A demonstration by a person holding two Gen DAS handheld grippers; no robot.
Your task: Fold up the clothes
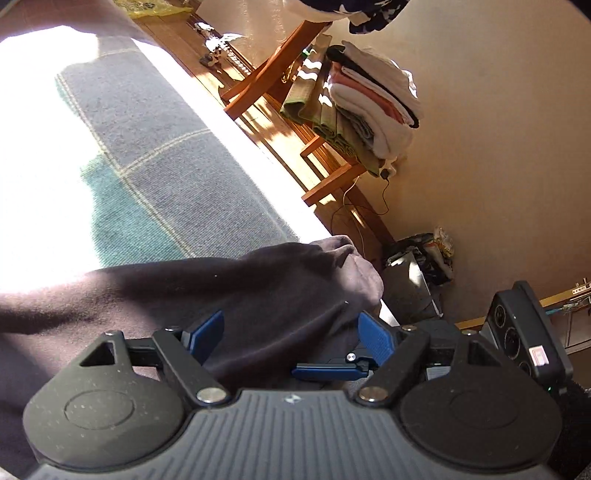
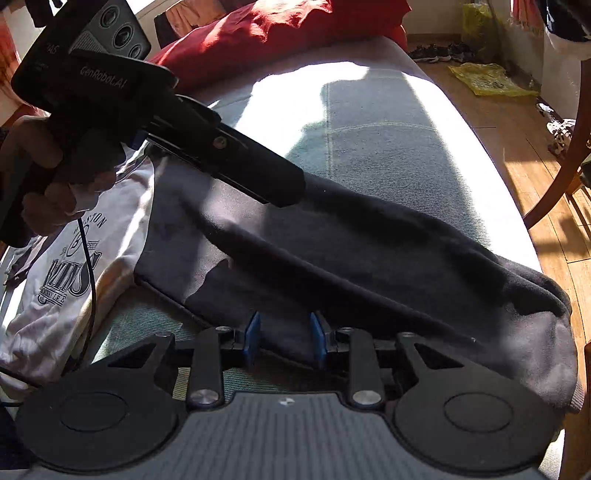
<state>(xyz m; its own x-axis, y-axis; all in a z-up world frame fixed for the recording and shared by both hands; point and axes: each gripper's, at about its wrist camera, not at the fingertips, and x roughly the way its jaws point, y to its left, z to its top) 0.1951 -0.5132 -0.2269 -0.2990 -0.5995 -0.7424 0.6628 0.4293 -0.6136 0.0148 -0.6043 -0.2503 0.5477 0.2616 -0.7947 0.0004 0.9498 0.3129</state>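
Nearest the right wrist camera, the right gripper (image 2: pixel 284 341) is standing with its blue pads spread apart, and the near edge of the dark garment (image 2: pixel 351 240) is lying between them, not yet pinched. In the left wrist view the left gripper (image 1: pixel 291 332) is spread wide as well, with a mound of the same dark cloth bulging up between its fingers; the right gripper is also showing there, low at the right, just beside it.

The garment is lying as a long, rumpled band across the bed (image 2: pixel 388 122), its far end reaching the bed's edge at the right. Whether this band is a fold half made or a piece just laid down, the pictures are not settling. For a clean grasp, I would judge that each gripper should be closing on a single hem or corner rather than on a bunched handful (thick jersey like this is likely slipping or dragging extra layers along), and that the two should be keeping the cloth taut between them so the fold line is running straight.

Just beyond the dark band at the left, a white printed shirt (image 2: pixel 74 266) is lying partly under it, below the hand (image 2: pixel 48 177) holding the left gripper's handle. Farther off, a red cloth (image 2: pixel 280 33) is lying at the bed's far end, and a stack of folded laundry (image 1: pixel 373 107) is resting on a wooden chair (image 1: pixel 295 122) against the wall.
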